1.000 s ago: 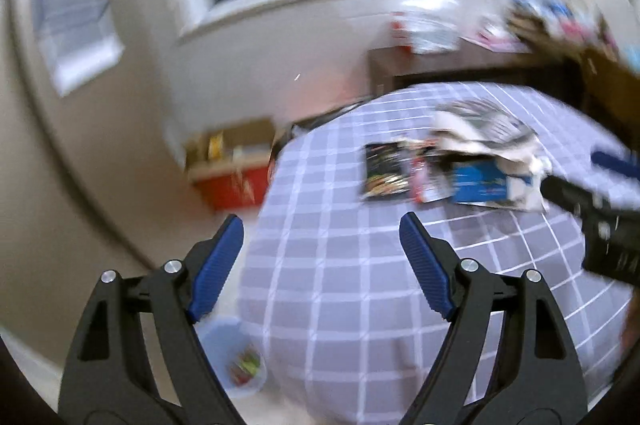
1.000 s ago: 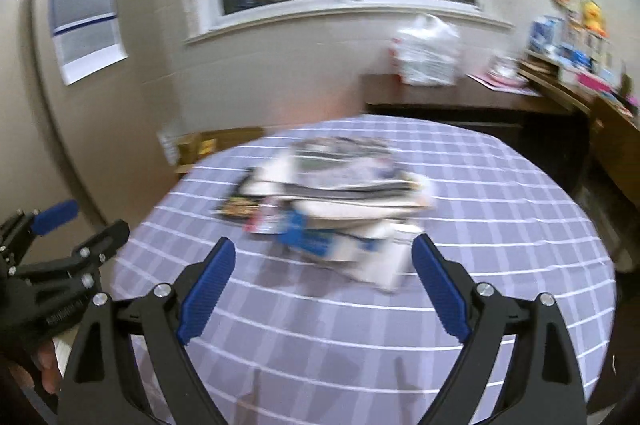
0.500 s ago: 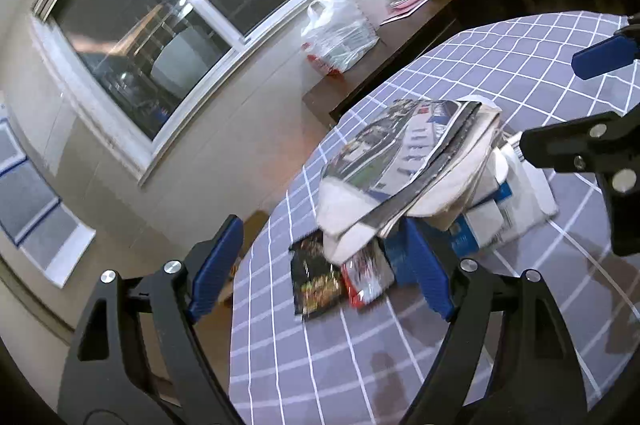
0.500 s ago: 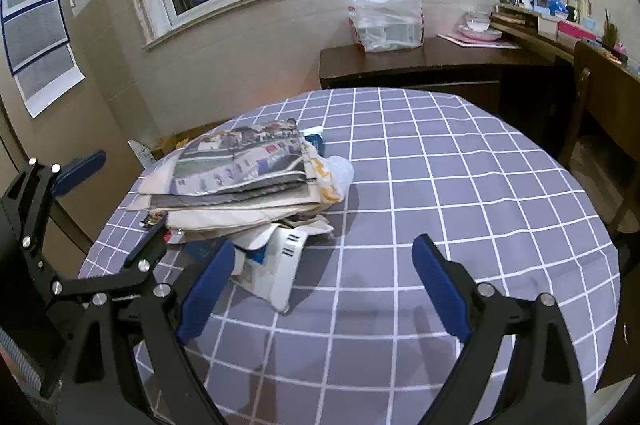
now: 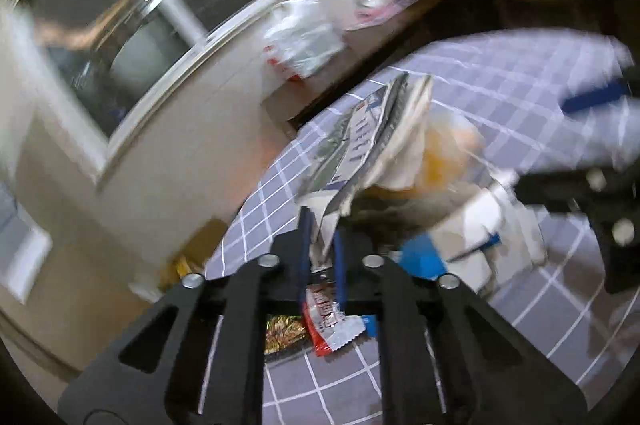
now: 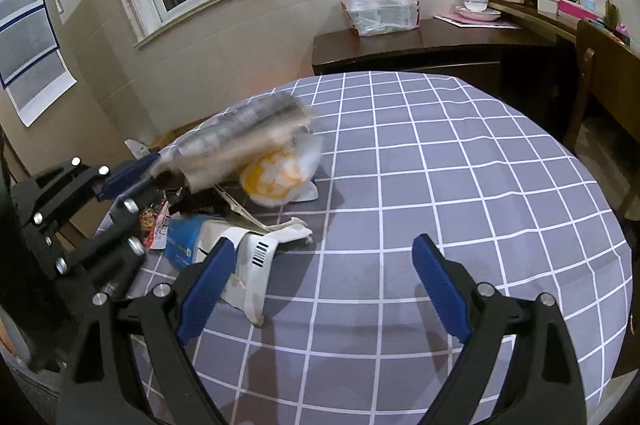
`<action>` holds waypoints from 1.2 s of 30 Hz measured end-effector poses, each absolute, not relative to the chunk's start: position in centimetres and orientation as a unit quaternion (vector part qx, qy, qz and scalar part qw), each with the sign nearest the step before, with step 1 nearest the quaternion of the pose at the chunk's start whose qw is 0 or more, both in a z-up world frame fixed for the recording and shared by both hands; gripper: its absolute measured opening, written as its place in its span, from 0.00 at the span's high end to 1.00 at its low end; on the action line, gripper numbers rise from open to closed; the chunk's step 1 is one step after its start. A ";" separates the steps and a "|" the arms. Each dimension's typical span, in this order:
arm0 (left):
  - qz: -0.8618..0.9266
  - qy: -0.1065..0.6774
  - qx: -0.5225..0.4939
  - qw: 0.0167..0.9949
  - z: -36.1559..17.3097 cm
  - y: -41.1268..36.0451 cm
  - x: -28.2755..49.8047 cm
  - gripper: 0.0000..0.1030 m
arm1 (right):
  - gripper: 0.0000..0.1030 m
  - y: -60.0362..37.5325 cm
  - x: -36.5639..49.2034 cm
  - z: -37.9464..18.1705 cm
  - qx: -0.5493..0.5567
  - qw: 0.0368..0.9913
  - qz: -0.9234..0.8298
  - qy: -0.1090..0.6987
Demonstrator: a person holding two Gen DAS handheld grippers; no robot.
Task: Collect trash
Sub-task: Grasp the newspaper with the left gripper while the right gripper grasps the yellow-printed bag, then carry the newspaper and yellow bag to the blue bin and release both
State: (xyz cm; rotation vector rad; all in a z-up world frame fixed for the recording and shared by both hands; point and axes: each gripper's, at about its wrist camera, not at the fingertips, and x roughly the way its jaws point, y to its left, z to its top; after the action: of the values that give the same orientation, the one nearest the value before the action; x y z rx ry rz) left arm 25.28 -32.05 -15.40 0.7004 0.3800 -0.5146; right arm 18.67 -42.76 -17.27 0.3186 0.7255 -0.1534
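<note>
Left gripper clamped on the near edge of a folded newspaper, lifted clear at the table's left side.

Right gripper spread wide with nothing between its pads, hovering above the checked tablecloth. Under the raised paper: a yellow-and-white plastic bag, a blue-and-white carton, a red snack wrapper. White shopping bag on the dark sideboard behind.

table, checked cloth | on it: wrappers, white carton, yellow-printed bag
</note>
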 end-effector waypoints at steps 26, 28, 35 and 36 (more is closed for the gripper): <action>-0.175 0.220 0.039 0.959 -10.9 -21.5 26.9 0.98 | 0.82 -43.0 25.4 -17.7 0.198 0.911 -0.044 0.358; -0.170 0.214 0.032 0.961 -10.4 -20.8 26.5 0.98 | 0.83 -42.5 24.4 -16.5 0.186 0.923 -0.054 0.333; -0.153 0.190 0.002 0.970 -8.2 -16.4 23.8 0.98 | 0.84 -38.4 20.8 -11.3 0.162 0.951 -0.036 0.260; -0.147 0.188 -0.003 0.971 -8.0 -15.2 23.3 0.98 | 0.84 -37.5 20.6 -10.6 0.158 0.954 -0.027 0.255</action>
State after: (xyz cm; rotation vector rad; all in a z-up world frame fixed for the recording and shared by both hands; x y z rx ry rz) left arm 23.30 -15.25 -7.97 -0.0061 0.3795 -0.2974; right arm 20.57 -37.52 -10.57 0.3205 0.5186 -0.0555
